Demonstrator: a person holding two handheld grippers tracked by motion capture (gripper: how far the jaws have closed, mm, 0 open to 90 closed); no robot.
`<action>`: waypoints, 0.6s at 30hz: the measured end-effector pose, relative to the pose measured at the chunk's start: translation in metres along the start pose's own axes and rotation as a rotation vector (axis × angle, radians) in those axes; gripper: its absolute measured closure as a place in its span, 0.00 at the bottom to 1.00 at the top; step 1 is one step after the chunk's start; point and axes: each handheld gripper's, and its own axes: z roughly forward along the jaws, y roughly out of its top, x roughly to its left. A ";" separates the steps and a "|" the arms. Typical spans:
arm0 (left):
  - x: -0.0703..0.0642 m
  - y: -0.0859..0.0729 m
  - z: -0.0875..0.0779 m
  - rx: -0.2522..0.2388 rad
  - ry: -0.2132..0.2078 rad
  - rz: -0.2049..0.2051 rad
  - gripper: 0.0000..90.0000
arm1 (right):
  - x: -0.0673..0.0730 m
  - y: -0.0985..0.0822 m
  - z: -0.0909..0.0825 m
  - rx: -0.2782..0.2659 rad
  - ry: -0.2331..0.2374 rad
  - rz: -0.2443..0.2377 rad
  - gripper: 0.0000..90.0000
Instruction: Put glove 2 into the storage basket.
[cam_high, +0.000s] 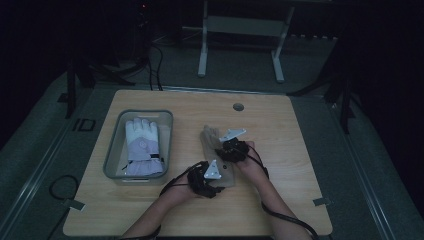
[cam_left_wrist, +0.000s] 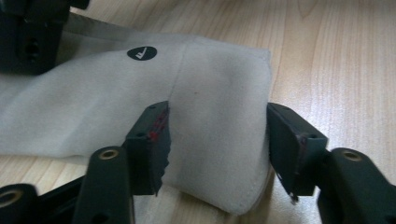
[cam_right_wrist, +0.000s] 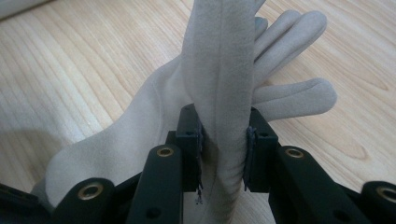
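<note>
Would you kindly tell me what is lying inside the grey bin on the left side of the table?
Inside the grey bin lies a white glove, flat, fingers pointing away from the person. It covers most of the bin floor, so anything beneath it is hidden.

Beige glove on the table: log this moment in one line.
beige glove: on table | left hand-held gripper: astride cuff | right hand-held gripper: pinching raised fold | white glove: in grey bin

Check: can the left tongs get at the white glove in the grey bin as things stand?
Probably not yet: the left tongs straddle the cuff of the beige glove on the table. The path to the white glove looks free.
</note>
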 end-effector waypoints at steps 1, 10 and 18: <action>-0.001 0.000 0.002 0.009 -0.028 0.016 0.35 | -0.002 -0.001 0.001 -0.004 0.006 0.015 0.80; 0.000 0.005 0.001 0.037 0.076 0.052 0.73 | -0.002 -0.001 0.001 -0.001 0.005 0.031 0.80; -0.002 0.013 -0.003 0.085 0.075 0.030 0.88 | -0.001 0.003 -0.002 -0.034 0.002 0.051 0.81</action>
